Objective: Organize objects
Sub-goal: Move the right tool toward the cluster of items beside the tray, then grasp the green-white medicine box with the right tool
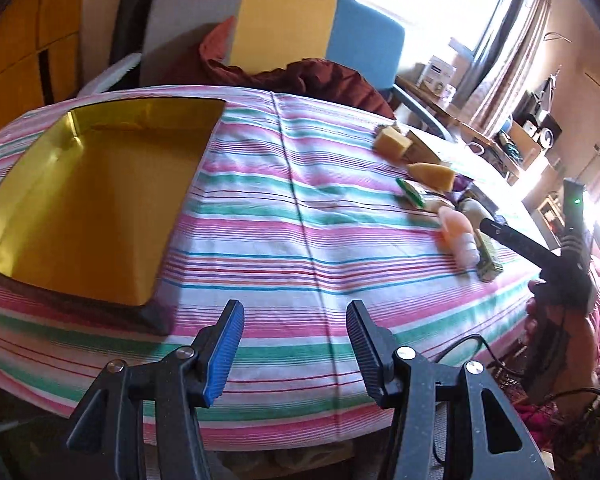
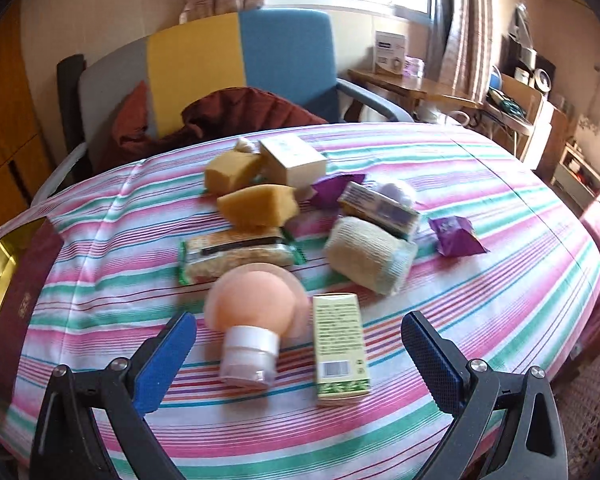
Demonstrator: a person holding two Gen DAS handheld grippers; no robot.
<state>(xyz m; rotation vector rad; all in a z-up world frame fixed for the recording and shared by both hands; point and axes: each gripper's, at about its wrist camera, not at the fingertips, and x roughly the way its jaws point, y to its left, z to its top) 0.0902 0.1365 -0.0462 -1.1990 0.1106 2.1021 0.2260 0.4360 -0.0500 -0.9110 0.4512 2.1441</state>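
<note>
A heap of small items lies on the striped cloth. Nearest is a peach round bottle (image 2: 252, 312) with a white cap and, to its right, a green-and-cream carton (image 2: 340, 344). Behind them lie two yellow sponges (image 2: 260, 204), a snack pack (image 2: 236, 254), a cream cloth roll (image 2: 368, 254), boxes and purple packets (image 2: 454, 236). My right gripper (image 2: 298, 356) is open, wide, just in front of the bottle and carton, holding nothing. My left gripper (image 1: 296, 344) is open and empty over bare cloth, right of the gold-lined box (image 1: 88, 200). The right gripper (image 1: 556, 256) shows near the bottle (image 1: 458, 236).
The striped cloth (image 1: 300, 220) covers a rounded table. A chair with grey, yellow and blue back (image 2: 236, 64) holds dark red cloth behind it. A wooden desk and shelves (image 2: 516, 96) stand at the right under a bright window. A dark red lid (image 2: 24, 296) lies beside the gold box.
</note>
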